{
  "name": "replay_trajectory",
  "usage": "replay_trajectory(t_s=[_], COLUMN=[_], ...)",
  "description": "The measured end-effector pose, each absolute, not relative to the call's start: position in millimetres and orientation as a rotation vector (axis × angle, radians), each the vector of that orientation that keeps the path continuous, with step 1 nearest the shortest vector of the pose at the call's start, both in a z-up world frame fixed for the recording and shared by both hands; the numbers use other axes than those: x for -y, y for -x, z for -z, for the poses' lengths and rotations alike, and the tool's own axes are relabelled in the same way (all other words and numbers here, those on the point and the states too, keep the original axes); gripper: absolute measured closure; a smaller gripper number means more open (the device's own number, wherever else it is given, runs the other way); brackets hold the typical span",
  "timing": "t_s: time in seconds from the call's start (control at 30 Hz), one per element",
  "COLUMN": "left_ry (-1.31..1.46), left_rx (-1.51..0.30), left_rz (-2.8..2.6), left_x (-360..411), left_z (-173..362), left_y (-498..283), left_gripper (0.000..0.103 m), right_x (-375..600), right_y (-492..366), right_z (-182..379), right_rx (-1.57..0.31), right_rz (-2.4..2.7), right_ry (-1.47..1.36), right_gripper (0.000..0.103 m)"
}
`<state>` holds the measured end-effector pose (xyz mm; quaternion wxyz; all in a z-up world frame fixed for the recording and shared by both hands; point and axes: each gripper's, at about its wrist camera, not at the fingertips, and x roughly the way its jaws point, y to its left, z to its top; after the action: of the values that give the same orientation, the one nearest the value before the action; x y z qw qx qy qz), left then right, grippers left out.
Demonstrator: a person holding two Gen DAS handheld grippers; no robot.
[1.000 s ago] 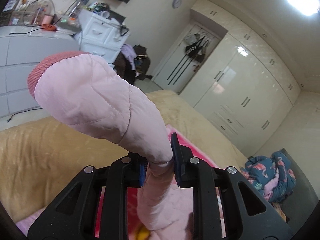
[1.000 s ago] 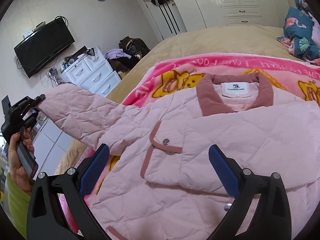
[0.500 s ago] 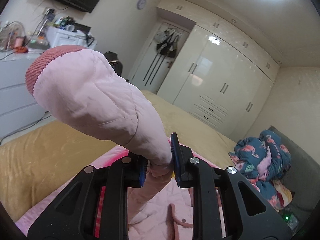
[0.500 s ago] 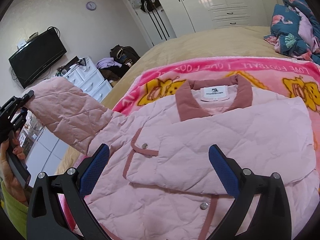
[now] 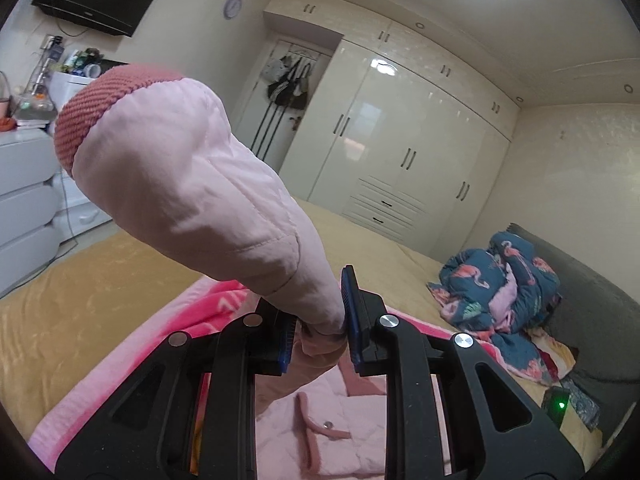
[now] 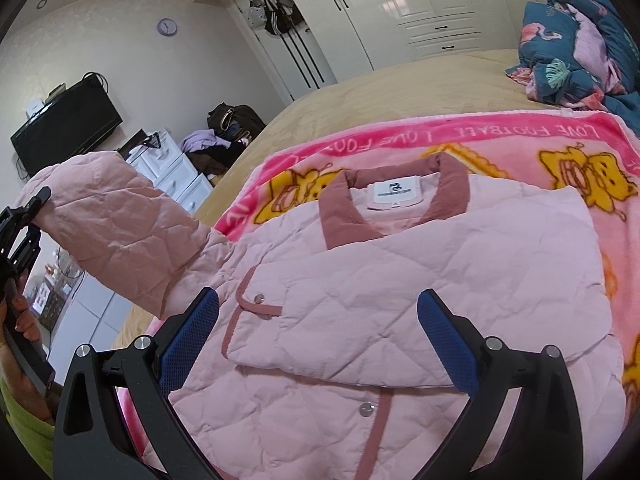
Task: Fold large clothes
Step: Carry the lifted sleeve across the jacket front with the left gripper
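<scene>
A pink quilted jacket (image 6: 400,292) with a dusty-rose collar lies face up on a pink cartoon blanket (image 6: 520,140) on the bed. One sleeve is folded across its chest. My left gripper (image 5: 316,328) is shut on the other sleeve (image 5: 192,184), which sticks up with its ribbed rose cuff toward the camera. In the right wrist view that sleeve (image 6: 116,236) is lifted at the left, with the left gripper (image 6: 24,216) and a hand at its end. My right gripper (image 6: 316,336) hovers open over the jacket's front, nothing between its blue pads.
A tan bedspread (image 6: 400,84) covers the bed. A crumpled flamingo-print cloth (image 6: 576,40) lies at the bed's far right. White drawers (image 6: 172,172), a wall television (image 6: 64,128), bags on the floor and white wardrobes (image 5: 420,152) stand beyond the bed.
The left gripper has carried the sleeve sideways and a little up, rolling as it went. The right gripper has drifted across the jacket, still open.
</scene>
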<state>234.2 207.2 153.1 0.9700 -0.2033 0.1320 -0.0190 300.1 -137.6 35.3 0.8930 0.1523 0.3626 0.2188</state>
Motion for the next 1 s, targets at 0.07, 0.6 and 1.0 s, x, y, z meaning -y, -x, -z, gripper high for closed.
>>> replay_trajectory(t_s=[0.07, 0.6, 1.0], left_ry=[0.399, 0.314, 0.228], left_rx=[-0.268, -0.315, -0.397], left_rz=[0.048, 0.173, 0.278], left_x=[-200.4, -135.7, -69.1], left_z=[-153.1, -140.9, -114.8], left_y=[-234.7, -248.4, -263.9], left_gripper=[0.089, 0.089, 0.089], right_x=[144.6, 204.3, 247.6], right_y=[-297.6, -286.5, -280.0], right_z=[-35.5, -34.3, -30.5], right_rx=[-0.751, -0.739, -0.732], right_rz=[-0.446, -0.376, -0.316], right_ry=[-0.322, -0.377, -0.419], right_gripper=[0.004, 0.004, 0.004])
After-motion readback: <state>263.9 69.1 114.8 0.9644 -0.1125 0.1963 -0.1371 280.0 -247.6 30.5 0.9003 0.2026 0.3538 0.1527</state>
